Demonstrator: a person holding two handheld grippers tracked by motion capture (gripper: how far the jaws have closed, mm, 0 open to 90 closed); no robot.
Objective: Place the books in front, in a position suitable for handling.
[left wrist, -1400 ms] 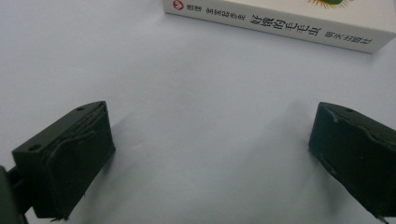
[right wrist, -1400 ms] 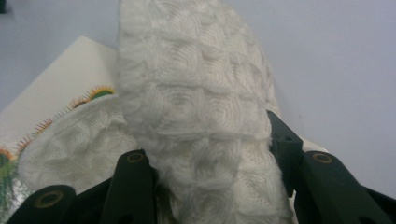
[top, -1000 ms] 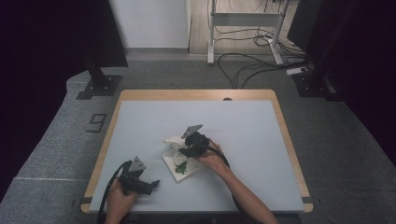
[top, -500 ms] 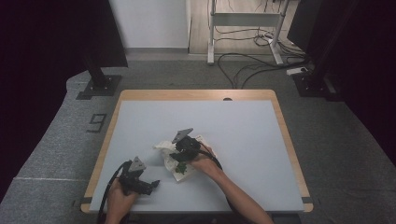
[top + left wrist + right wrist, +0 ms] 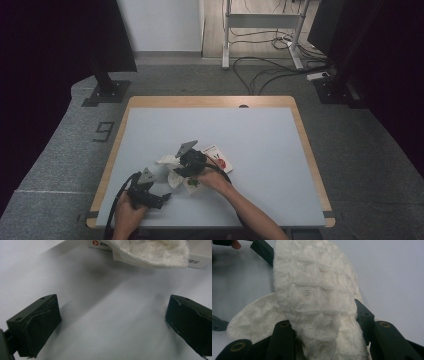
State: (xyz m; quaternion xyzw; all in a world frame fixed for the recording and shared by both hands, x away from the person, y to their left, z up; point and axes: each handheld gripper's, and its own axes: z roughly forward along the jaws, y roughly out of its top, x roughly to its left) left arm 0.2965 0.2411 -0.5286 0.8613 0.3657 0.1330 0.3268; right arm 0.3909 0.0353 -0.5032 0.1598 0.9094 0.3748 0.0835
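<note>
Right gripper (image 5: pixel 176 168), closed on a white tissue (image 5: pixel 317 302) held above the counter (image 5: pixel 260 150), beside a small packet (image 5: pixel 218 158). Left gripper (image 5: pixel 112 322), jaws wide apart with nothing between them, low over the counter's near left, near the tissue.

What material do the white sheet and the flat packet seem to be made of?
White sheet: probably soft tissue or nonwoven cloth, matte, with an embossed swirl pattern and limp folds. Flat packet: looks like printed card or plastic film, smooth, white with red marks; which one is unclear.
</note>
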